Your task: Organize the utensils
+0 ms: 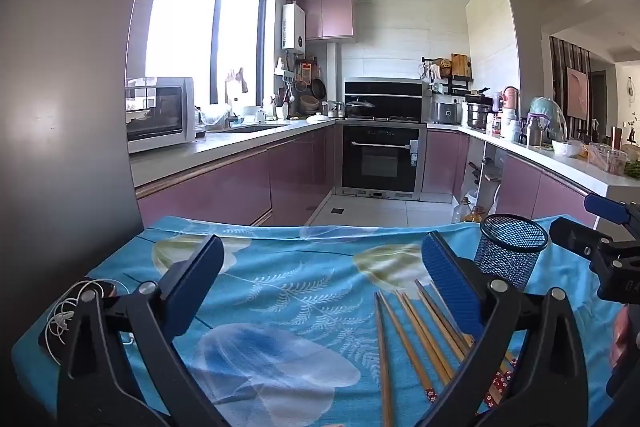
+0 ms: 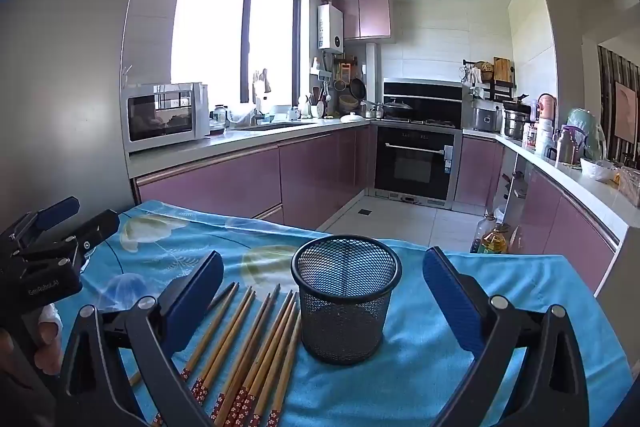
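Several wooden chopsticks (image 2: 256, 339) with red patterned ends lie side by side on the blue cloth, left of a black mesh holder (image 2: 346, 293) that stands upright and empty. My right gripper (image 2: 324, 303) is open, with the holder between its fingers and the chopsticks by its left finger. My left gripper (image 1: 320, 279) is open and empty above the cloth. The chopsticks (image 1: 416, 343) lie by its right finger, and the holder (image 1: 510, 251) stands beyond it. Each gripper shows at the edge of the other's view.
The table is covered by a blue cloth with a leaf print (image 1: 288, 291). A white cord (image 1: 64, 315) lies at its left edge. Beyond are pink kitchen cabinets (image 2: 224, 183), an oven (image 2: 416, 163) and bottles on the floor (image 2: 490, 237).
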`<state>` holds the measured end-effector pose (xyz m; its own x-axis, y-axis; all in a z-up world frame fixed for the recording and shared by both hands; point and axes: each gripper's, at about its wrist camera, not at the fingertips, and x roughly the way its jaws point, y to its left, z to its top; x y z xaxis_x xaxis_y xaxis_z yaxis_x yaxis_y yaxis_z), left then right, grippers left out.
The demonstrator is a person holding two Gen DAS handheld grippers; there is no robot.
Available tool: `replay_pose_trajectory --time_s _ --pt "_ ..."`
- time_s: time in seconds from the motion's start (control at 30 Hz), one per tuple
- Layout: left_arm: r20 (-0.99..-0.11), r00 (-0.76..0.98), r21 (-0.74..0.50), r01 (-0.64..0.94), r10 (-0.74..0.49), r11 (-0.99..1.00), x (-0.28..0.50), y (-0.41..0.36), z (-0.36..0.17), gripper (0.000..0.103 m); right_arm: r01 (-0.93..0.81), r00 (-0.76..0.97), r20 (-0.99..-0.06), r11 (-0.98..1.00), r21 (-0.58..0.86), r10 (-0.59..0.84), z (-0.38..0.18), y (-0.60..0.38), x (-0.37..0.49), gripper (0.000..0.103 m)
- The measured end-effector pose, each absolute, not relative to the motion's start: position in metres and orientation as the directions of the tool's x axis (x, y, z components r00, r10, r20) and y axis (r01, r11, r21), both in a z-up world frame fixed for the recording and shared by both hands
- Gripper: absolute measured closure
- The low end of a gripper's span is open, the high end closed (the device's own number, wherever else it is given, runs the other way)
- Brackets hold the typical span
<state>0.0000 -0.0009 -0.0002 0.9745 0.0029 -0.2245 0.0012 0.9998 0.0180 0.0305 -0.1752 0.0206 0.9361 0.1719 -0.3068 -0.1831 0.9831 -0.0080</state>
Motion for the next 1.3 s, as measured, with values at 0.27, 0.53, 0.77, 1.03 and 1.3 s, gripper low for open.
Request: replay_pose_trajectory --time_s 0.27,0.53,0.77,1.03,1.3 --pt "-0.235 0.972 0.005 -0.005 0.006 1.000 0.004 -0.010 -0.003 0.005 -0.169 0.950 -0.266 0.986 -0.010 0.160 0.018 -0.176 0.027 0.006" --pt "-0.222 0.975 0.011 0.002 0.001 1.000 0.005 -0.004 -0.004 0.005 -0.153 0.958 -0.246 0.988 0.006 0.150 0.019 -0.180 0.025 0.006" --pt "-0.202 0.979 0.017 -0.010 0.014 1.000 0.001 -0.010 -0.003 0.005 -0.151 0.957 -0.250 0.988 0.006 0.148 0.018 -0.181 0.025 0.006" --pt "-0.189 0.982 0.018 -0.014 0.017 1.000 0.000 -0.013 -0.001 0.005 -0.148 0.959 -0.242 0.989 0.005 0.145 0.018 -0.178 0.027 0.006" --pt "-0.188 0.982 0.008 -0.012 0.013 1.000 0.001 -0.010 -0.002 0.005 -0.147 0.960 -0.240 0.989 0.008 0.144 0.018 -0.179 0.027 0.006"
